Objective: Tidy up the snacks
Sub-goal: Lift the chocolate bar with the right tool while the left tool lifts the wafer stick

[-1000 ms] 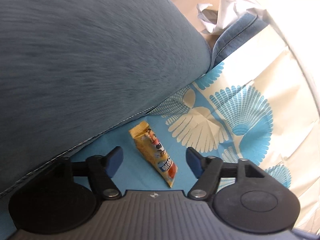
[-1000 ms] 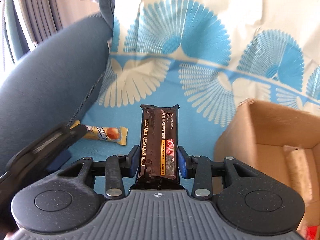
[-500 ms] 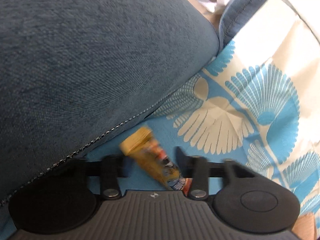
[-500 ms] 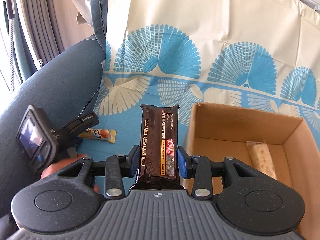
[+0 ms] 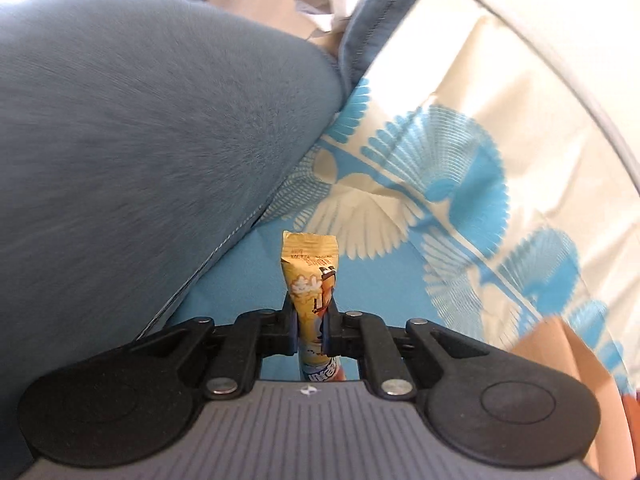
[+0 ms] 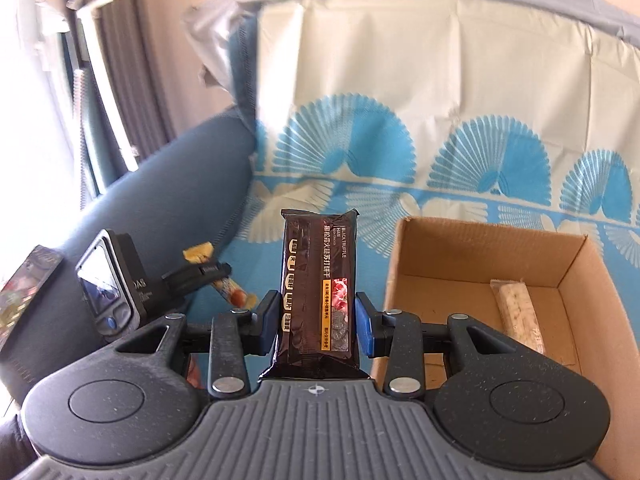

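Right now my left tool (image 5: 310,322) is clamped on the yellow snack stick (image 5: 311,276), pinching it around the middle so the crimped top end stands up past the fingers (image 5: 289,320) and the lower end runs back toward the tool body. In the right wrist view the same left tool (image 6: 208,270) shows off to the left, carrying the yellow stick (image 6: 232,292) at a slant above the sofa seat, clear of the cloth.

My right tool (image 6: 316,322) has its blue pads (image 6: 363,326) on either side of the dark brown Black Truffle Ham cracker pack (image 6: 318,284), which stands upright between them with its bottom end against the tool body. The left pad looks to touch the wrapper; on the right I see a thin gap, so I cannot tell how firm the grip is.

Just right of that pack sits an open cardboard box (image 6: 576,272), resting on the blue-and-cream fan-patterned cloth (image 6: 400,100) that covers the sofa seat and backrest. Inside the box, a pale cereal bar in clear wrap (image 6: 518,314) lies lengthwise on the floor toward the right wall.

The blue-grey sofa armrest (image 5: 140,160) fills the left side of the left wrist view, beside the cloth.
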The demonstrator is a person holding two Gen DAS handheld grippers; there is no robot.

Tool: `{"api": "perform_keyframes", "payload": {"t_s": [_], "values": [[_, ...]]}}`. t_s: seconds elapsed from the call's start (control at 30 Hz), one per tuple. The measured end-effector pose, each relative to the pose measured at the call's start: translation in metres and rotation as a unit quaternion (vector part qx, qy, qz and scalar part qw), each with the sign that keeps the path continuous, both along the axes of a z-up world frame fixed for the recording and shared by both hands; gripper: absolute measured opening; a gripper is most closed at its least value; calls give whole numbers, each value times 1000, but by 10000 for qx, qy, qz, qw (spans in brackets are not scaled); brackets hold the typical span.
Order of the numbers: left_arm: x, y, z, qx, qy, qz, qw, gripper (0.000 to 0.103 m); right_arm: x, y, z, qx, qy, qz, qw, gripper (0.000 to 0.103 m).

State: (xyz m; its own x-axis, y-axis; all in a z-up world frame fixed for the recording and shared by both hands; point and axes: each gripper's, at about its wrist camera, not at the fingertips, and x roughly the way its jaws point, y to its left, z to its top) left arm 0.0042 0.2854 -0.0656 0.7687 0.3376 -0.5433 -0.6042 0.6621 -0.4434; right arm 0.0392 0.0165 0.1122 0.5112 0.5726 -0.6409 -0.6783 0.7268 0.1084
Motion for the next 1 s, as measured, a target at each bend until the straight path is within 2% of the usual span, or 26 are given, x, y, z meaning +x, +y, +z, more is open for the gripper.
{"api": "perform_keyframes", "payload": {"t_s": [0.17,0.27,0.4,0.53,0.67,0.7,0.8,0.9,1.0], "values": [[-38,-30,20,372,12,-586,9976,11,-41,-22,4,182,-44,294,9994,41],[-58,-39,33,253,-83,-928,9953,11,-65,-32,1,252,-67,452,9986,41],[-76,-52,60,658,446,-1522,9852,11,-91,-43,-5,397,-2,636,9972,41],[-96,-49,63,588,959,-1836,9765,11,-112,-39,-19,395,31,875,9954,41],[-109,-50,35,63,1413,-1907,9714,11,-134,-31,-47,161,-231,1096,9936,41],[-110,-51,31,-21,1497,-1923,9698,11,-139,-29,-57,124,-243,1134,9932,41],[-111,-52,32,65,1469,-1958,9696,11,-155,-28,-88,8,-158,1217,9924,41],[-101,-52,26,-38,1717,-2188,9606,11,-162,-20,-116,-315,-2,1433,9892,41],[-91,-48,16,-295,1966,-2399,9502,11,-161,-12,-136,-522,33,1421,9885,41]]}}
